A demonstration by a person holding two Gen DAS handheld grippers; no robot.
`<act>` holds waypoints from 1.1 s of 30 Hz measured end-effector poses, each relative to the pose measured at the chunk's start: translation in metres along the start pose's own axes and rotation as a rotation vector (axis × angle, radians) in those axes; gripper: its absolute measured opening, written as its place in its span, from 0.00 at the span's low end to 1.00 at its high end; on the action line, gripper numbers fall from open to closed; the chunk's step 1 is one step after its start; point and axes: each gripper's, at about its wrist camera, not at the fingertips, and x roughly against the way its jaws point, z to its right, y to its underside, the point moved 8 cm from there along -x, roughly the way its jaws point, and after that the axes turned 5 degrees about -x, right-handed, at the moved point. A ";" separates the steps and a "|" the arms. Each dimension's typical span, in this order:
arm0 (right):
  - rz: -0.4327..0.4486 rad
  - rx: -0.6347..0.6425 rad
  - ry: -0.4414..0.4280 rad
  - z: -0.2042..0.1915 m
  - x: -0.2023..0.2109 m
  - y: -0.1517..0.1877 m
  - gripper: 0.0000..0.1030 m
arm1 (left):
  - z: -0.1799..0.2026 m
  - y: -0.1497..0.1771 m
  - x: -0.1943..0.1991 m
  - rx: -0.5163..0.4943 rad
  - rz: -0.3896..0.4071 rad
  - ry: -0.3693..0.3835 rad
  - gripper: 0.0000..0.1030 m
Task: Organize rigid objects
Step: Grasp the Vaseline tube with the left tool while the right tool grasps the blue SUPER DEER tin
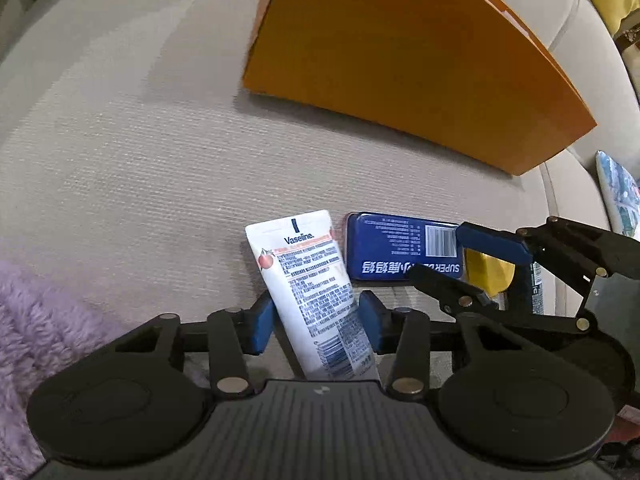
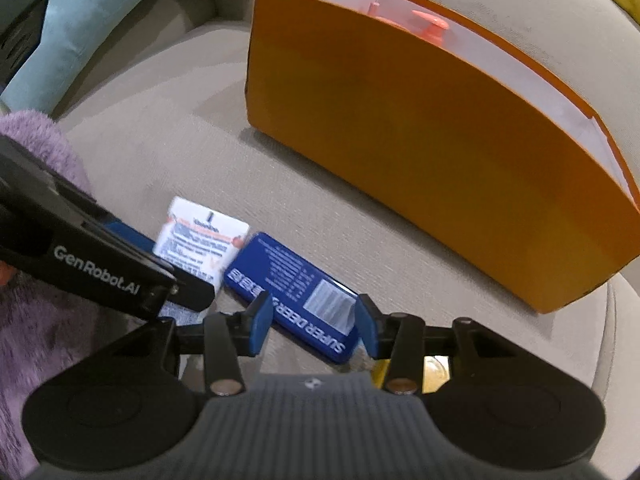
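A white Vaseline tube (image 1: 308, 280) lies on the beige sofa seat between the fingers of my left gripper (image 1: 316, 320), whose jaws stand open on either side of it with small gaps. A blue tin (image 1: 400, 248) lies just right of the tube. In the right wrist view the blue tin (image 2: 296, 292) lies between the open jaws of my right gripper (image 2: 314, 320), and the tube (image 2: 200, 240) lies left of it. An open orange box (image 2: 420, 140) stands behind them, with a coral pump bottle (image 2: 432, 26) inside.
A purple fluffy blanket (image 1: 36, 340) lies at the left. A yellow object (image 1: 486, 270) sits under the right gripper. A light blue cushion (image 2: 92, 8) leans at the back left. A patterned item (image 1: 618, 192) lies at the far right.
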 end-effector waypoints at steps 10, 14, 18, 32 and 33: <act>-0.012 0.233 0.037 -0.019 -0.009 0.005 0.52 | 0.006 -0.001 0.016 -0.007 0.035 0.003 0.23; -0.004 0.333 0.058 -0.032 -0.017 0.003 0.54 | 0.007 -0.003 0.020 0.000 0.038 0.012 0.20; 0.002 0.401 0.063 -0.038 -0.018 0.004 0.50 | 0.008 -0.008 0.021 0.019 0.021 0.026 0.20; -0.040 0.106 -0.136 0.010 -0.005 -0.025 0.08 | 0.013 -0.026 0.012 0.018 0.015 0.008 0.19; -0.036 0.150 -0.125 0.002 -0.003 -0.023 0.09 | 0.013 -0.026 0.011 0.019 0.014 0.008 0.19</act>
